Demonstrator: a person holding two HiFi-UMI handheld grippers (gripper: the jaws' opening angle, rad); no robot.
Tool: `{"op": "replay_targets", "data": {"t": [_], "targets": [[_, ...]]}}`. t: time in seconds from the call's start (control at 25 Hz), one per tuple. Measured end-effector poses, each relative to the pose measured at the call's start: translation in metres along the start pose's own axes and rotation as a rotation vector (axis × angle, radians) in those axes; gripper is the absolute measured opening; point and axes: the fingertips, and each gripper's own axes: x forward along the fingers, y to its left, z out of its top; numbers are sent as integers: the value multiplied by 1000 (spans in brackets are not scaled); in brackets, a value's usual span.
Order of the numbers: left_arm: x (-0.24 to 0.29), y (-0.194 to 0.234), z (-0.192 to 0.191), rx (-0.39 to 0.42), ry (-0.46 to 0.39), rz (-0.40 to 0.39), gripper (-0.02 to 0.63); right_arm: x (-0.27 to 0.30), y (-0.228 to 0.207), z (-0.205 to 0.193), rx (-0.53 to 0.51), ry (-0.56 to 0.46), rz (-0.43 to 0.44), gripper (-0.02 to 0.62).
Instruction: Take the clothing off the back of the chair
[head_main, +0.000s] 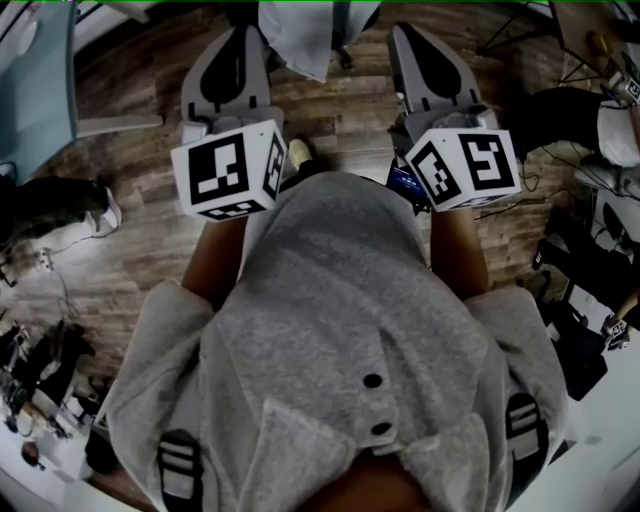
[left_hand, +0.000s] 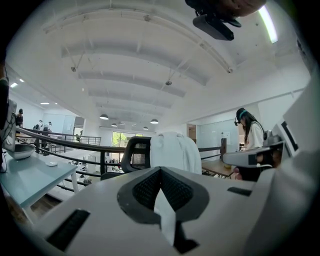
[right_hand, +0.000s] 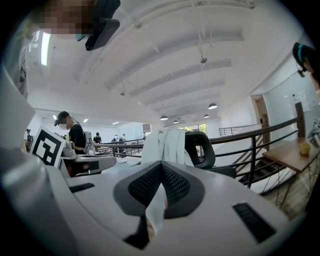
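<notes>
Left gripper (left_hand: 161, 175) jaws pressed together, nothing gripped. Right gripper (right_hand: 161, 169) same: jaws together, empty. Both point roughly level, side by side, apart from each other, over wood floor (head_main: 340, 110). Ahead of both and not touching either: black mesh office chair (left_hand: 135, 155) with white garment (left_hand: 172, 150) draped over its backrest, hanging down the back. In the head view the garment's lower edge shows at top centre, between the two gripper tips. Light desk (left_hand: 30, 175) at left, black railing (right_hand: 260, 135) behind the chair, a person (left_hand: 248, 135) standing at right.
</notes>
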Motion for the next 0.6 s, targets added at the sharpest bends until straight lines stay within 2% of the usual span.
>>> {"op": "replay_targets", "data": {"t": [0.4,0.6], "targets": [[7,23,1,-5,-12,-29,11,16,10,8,-36,-4,-38,9],[4,18,1,-13,-26,-51,11,9,11,7,-47,-7,-48,9]]}}
